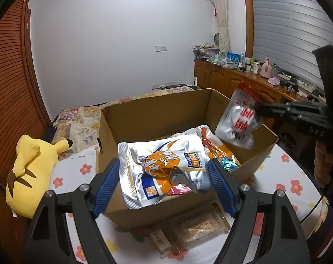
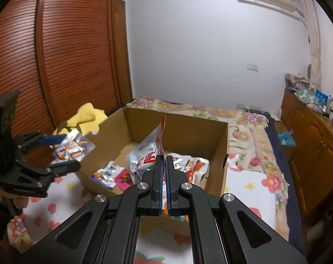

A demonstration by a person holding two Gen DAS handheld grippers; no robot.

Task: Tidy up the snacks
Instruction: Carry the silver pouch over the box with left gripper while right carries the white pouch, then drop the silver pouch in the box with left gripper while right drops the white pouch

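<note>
An open cardboard box (image 1: 153, 112) stands on the bed and holds several snack packs. My left gripper (image 1: 165, 169) has its blue fingers wide apart on either side of a silver and orange snack bag (image 1: 162, 169), held over the box's near wall; in the right wrist view this gripper (image 2: 63, 151) holds the bag (image 2: 72, 147) left of the box (image 2: 217, 145). My right gripper (image 2: 165, 160) is shut on the edge of a white bag with red print (image 2: 148, 154), hanging over the box. The left wrist view shows that white bag (image 1: 239, 118) above the box's right wall, with the right gripper (image 1: 263, 110) on it.
A yellow plush toy (image 1: 32, 171) lies left of the box. Flat brown snack packs (image 1: 195, 226) lie on the flowered sheet in front of the box. A wooden cabinet (image 1: 243, 81) with clutter runs along the right wall. A slatted wooden wardrobe (image 2: 63, 50) stands at the left.
</note>
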